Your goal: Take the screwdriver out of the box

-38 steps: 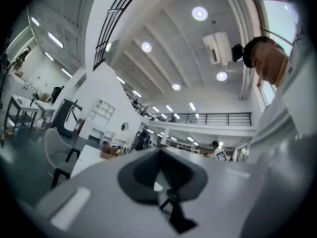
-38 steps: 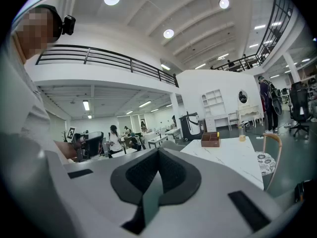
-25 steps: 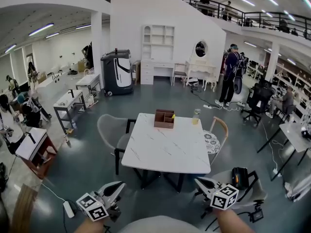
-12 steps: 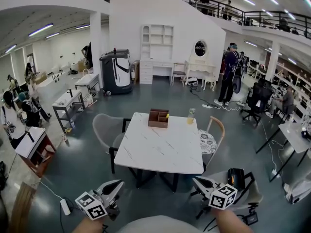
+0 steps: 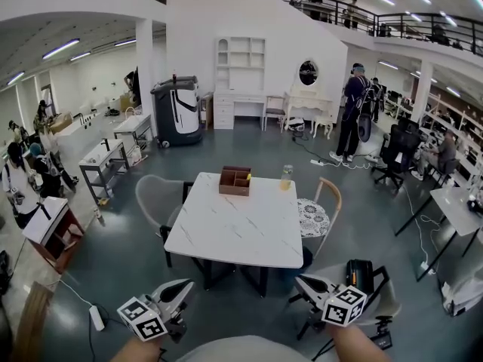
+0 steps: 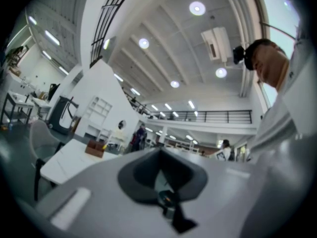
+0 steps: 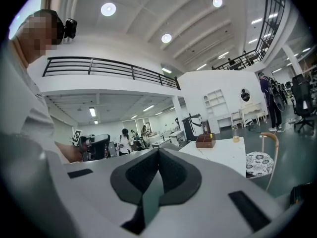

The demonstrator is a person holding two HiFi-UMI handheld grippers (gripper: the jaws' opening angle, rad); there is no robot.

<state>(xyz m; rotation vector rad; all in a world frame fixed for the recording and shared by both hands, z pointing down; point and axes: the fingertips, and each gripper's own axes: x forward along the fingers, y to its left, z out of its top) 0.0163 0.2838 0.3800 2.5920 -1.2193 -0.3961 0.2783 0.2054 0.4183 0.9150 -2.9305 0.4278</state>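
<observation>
A brown wooden box stands at the far edge of a white marble table, well ahead of me. A small yellow bit shows inside it; the screwdriver is too small to make out. My left gripper and right gripper hover low in the head view, short of the table, both shut and empty. From the left gripper view the box sits far off beyond the joined jaw tips. In the right gripper view the box lies right of the shut gripper.
A clear cup of yellowish liquid stands beside the box. A grey chair is at the table's left, a wooden chair with a patterned seat at its right. A black bag rests on a chair near my right gripper. People stand around the hall.
In the head view the table and box have slid to the left. Both grippers hold the same places at the bottom of the view, still shut.
</observation>
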